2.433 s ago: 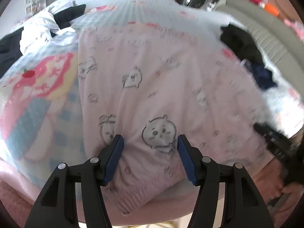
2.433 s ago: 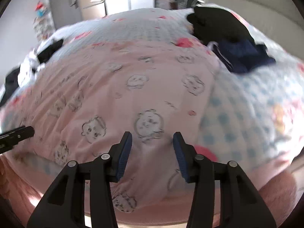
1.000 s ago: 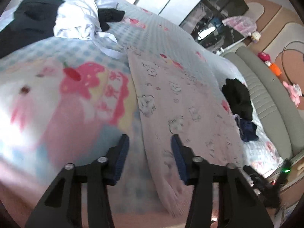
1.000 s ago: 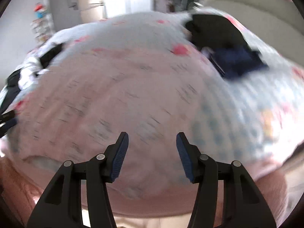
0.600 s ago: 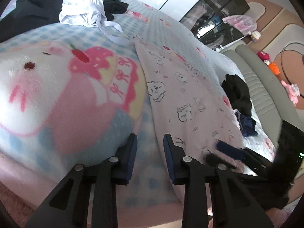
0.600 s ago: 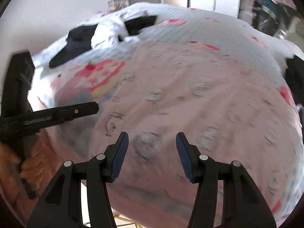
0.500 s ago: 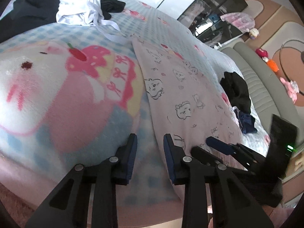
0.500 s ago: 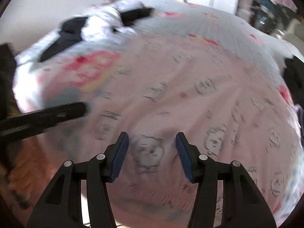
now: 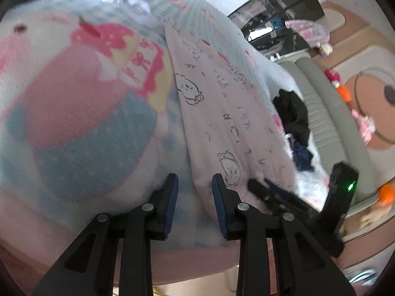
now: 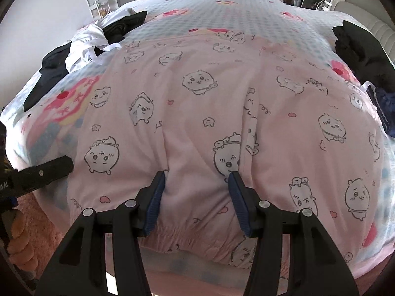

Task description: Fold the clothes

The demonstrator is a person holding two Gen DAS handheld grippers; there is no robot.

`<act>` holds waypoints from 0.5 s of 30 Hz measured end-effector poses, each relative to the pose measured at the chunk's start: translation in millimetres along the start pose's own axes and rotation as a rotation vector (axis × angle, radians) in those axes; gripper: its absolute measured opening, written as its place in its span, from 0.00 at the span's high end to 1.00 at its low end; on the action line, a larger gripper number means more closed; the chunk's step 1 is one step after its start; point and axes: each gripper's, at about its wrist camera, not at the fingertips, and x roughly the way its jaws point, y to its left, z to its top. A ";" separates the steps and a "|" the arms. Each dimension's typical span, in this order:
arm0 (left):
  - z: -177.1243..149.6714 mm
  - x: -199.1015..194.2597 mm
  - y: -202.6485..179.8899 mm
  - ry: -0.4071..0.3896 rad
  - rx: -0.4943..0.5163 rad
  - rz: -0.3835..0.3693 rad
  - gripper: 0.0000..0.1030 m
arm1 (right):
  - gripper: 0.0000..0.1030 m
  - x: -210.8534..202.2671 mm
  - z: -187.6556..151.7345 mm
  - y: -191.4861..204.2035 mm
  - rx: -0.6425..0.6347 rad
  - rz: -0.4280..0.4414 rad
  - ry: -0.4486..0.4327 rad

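Observation:
A pink garment [image 10: 197,111] printed with cartoon animals lies spread flat on the bed, its gathered hem nearest me. My right gripper [image 10: 196,180] is open just above the middle of that hem, nothing pressed between its blue pads. My left gripper [image 9: 195,188] hangs low at the garment's [image 9: 222,103] left edge, jaws narrowly apart. The edge runs up to the gap, but the pads do not press on it. One finger [image 10: 51,169] of the left gripper shows at the left of the right wrist view. The right gripper's fingers [image 9: 279,192] rest by the hem in the left wrist view.
The checked bed cover [image 10: 222,12] carries a large strawberry cartoon [image 9: 74,98]. A white and black clothes heap [image 10: 86,42] lies far left. Black clothes [image 10: 363,46] and a navy piece [image 10: 385,103] lie right. A grey sofa [image 9: 328,113] stands beyond. A hand [image 10: 18,234] is over pink rug.
My left gripper narrowed its jaws slightly and sank toward the garment's left edge. My right gripper swept left across the garment to the middle of its near hem.

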 end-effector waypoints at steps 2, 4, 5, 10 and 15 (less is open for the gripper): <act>3.8 8.7 1.7 0.018 -0.012 -0.017 0.70 | 0.49 1.5 -0.6 0.9 0.001 0.003 0.001; 6.2 16.4 0.6 0.031 -0.010 -0.022 0.70 | 0.49 1.5 -0.5 1.6 0.003 0.011 -0.001; 6.3 18.9 -2.1 0.032 -0.001 -0.022 0.70 | 0.49 1.1 -0.7 1.7 0.005 0.016 -0.002; 3.1 20.3 -16.7 0.019 0.051 -0.028 0.82 | 0.49 0.4 -0.2 0.0 0.031 0.041 -0.001; 4.3 29.5 -8.7 0.040 -0.010 -0.057 0.73 | 0.49 -1.1 2.2 3.0 0.036 0.036 0.002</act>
